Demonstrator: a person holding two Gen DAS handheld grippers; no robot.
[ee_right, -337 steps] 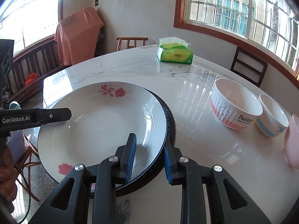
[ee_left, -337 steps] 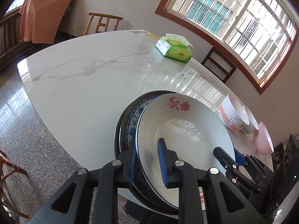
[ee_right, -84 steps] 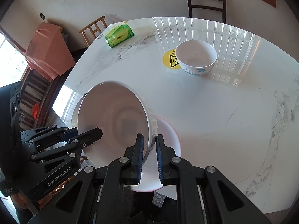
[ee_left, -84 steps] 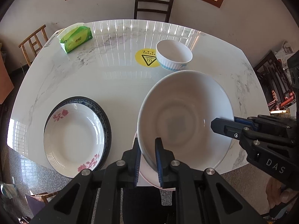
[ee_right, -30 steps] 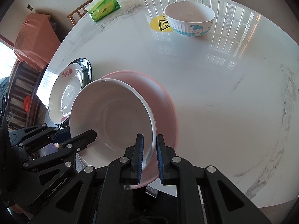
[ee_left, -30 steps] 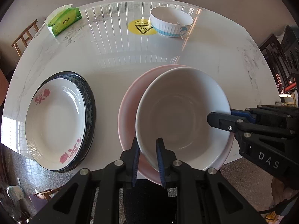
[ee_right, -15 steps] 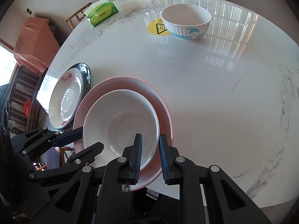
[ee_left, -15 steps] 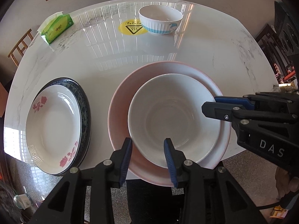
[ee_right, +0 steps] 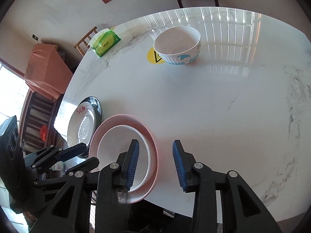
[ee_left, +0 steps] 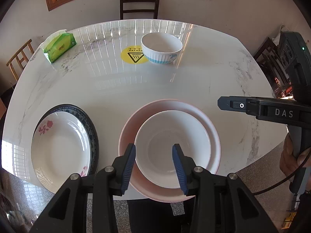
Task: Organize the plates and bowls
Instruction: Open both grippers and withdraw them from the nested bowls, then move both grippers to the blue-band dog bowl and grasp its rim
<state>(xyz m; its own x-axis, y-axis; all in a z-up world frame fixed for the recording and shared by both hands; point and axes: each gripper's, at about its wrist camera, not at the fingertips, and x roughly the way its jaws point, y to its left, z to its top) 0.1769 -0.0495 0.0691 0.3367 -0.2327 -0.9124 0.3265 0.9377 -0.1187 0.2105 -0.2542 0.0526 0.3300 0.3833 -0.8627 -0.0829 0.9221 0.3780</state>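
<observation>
— Both hand-held grippers, left [ee_left: 153, 164] and right [ee_right: 155, 163], hang spread and empty over the white bowl [ee_left: 172, 148] nested in the pink bowl [ee_left: 169, 147].

— That stack overhangs the table [ee_left: 194, 89] edge; a nudge could tip it. The small bowl [ee_left: 161, 48] sits far off.

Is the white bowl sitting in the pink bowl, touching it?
Touching. The left wrist view shows the white bowl nested inside the pink bowl, resting in it, with both grippers open and clear.
</observation>
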